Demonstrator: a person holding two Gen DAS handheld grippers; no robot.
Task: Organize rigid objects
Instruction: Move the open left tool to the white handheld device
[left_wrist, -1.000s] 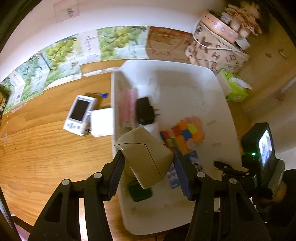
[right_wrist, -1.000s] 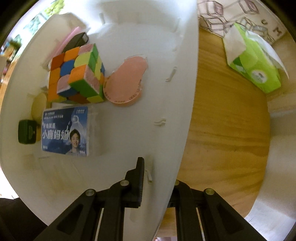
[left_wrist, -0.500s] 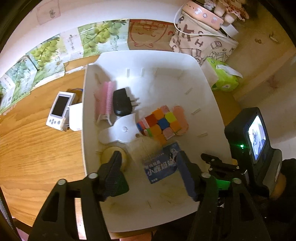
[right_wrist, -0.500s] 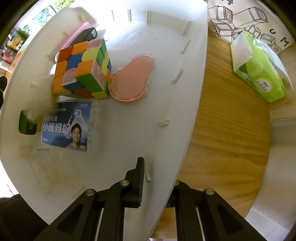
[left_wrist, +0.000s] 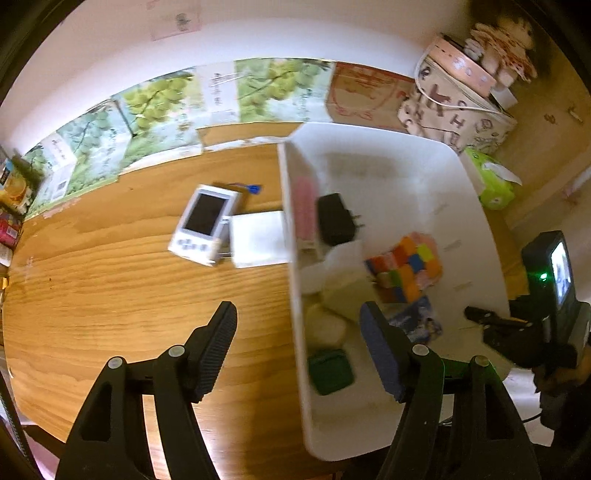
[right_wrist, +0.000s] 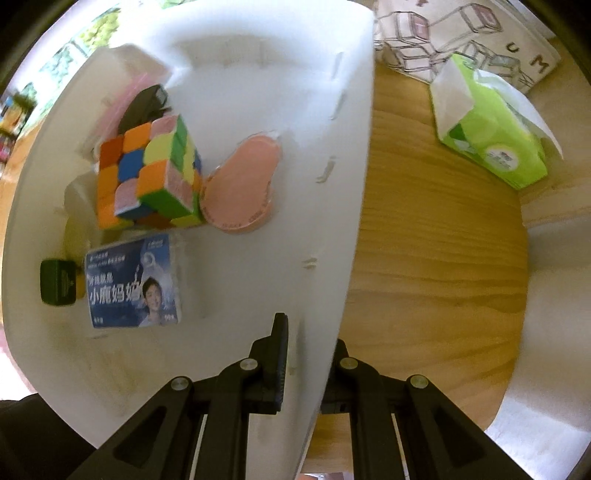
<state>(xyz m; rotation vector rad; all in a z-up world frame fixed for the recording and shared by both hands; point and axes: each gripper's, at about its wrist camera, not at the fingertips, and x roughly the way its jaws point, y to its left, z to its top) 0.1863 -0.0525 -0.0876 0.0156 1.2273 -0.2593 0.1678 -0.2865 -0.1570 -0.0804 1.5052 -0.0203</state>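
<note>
Your left tongs (left_wrist: 299, 325) hang empty over the bench (left_wrist: 110, 295), their jaws apart and opening with nothing between them; one jaw is over the bare wood, the other over the near-left part of the white bin (left_wrist: 424, 177). What remains to collect lies up and to the left of those tongs: a white handheld device with a dark screen (left_wrist: 205, 225) and, touching its right side, a flat white box (left_wrist: 258, 243) that lies just beside the bin's left wall; the device's long axis slants from lower left to upper right, so you will likely need to turn the wrist to span its narrow width. The left hand is the nearer by far. A small blue thing (left_wrist: 253, 189) sits just behind the device, too blurred to name.

Your right tongs (right_wrist: 306, 354) are clamped on the bin's right wall (right_wrist: 332, 295), one jaw inside and one outside; that seems to steady it. Inside lie a colour cube (right_wrist: 147, 173), a pink oval case (right_wrist: 240, 192) touching it, a blue printed card (right_wrist: 133, 280), a dark green block (right_wrist: 57, 282), a black plug adapter (left_wrist: 334, 219) and a pink brush (left_wrist: 304, 206). The bin wall stands between the box and the bin's floor, so expect to lift over it; a green tissue pack (right_wrist: 491, 140) lies well apart.
</note>
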